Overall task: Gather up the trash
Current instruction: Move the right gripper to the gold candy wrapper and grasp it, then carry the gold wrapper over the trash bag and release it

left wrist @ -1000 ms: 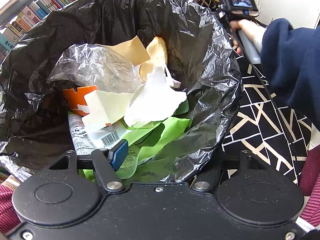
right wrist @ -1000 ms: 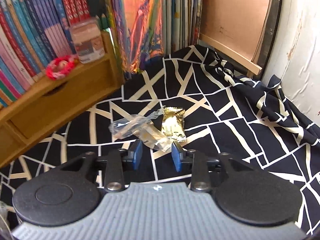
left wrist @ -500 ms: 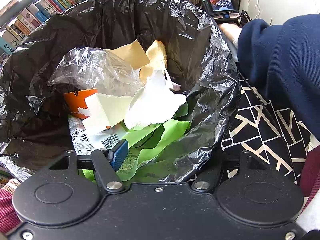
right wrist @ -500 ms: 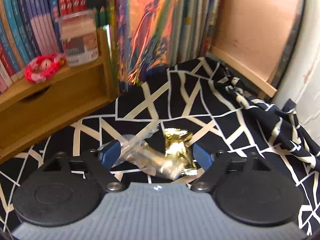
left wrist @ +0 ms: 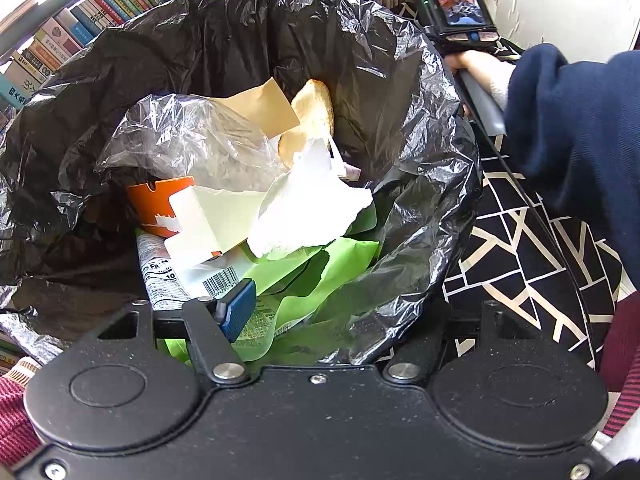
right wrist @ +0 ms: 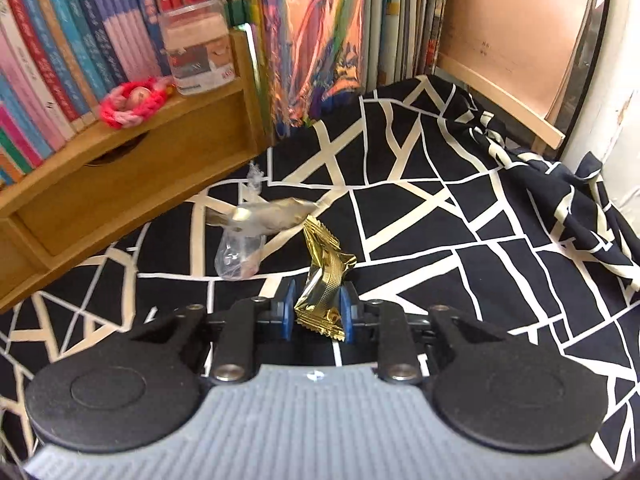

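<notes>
Right wrist view showed the right gripper (right wrist: 316, 309) clenched on the gold wrapper (right wrist: 325, 280), upright between its pads, while the trash bag (left wrist: 420, 92), rim pinched by the left gripper (left wrist: 320, 312), waited to its left.
</notes>
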Motion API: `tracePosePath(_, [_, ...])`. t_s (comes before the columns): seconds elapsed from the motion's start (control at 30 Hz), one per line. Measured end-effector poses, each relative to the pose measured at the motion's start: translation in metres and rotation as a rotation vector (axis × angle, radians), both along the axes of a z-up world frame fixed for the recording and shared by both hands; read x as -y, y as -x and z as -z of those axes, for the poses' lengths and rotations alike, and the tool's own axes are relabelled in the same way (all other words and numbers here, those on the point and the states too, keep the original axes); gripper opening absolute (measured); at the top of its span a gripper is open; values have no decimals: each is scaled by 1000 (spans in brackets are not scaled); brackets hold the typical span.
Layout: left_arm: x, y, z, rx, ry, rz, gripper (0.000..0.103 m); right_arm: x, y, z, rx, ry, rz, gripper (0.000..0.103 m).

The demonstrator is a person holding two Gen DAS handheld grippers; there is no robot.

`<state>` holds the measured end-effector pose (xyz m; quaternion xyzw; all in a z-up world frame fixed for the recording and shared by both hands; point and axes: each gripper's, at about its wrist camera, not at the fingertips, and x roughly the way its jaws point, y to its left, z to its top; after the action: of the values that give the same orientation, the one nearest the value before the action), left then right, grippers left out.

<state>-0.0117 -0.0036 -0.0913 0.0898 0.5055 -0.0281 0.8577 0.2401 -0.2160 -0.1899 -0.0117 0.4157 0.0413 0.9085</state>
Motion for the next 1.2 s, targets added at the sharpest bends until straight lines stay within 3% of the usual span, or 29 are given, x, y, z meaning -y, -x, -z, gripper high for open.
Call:
tracePosePath(0.27, [0,1,1,2,-2,1,64,1,17,-29,27,-26,-54,29])
tracePosePath(0.47, [1,0,3,-12,-4,-5,64,5,1,-27,18,-42,62,35])
tracePosePath(0.57, [0,-1,2,0,-7,-6,64,4,-13,-15,4,-57,106,40])
tracePosePath(0.67, [-1,-1,1,1,0,-6,65,-2,-23,-1,-9,-40,113,55])
tracePosePath(0.83, [0,1,0,6,-4,-1,66,-12,-30,13,-22,-28,102,66])
tracePosePath(0.9, [0,2,-1,9,-5,-1,66,-19,-32,18,-28,1,102,63])
tracePosePath(1.0, [1,1,-2,9,-4,-1,66,-24,-28,18,-22,16,98,29])
tracePosePath(1.2, [1,4,-3,14,-5,2,66,-24,-7,-3,-12,-32,69,28])
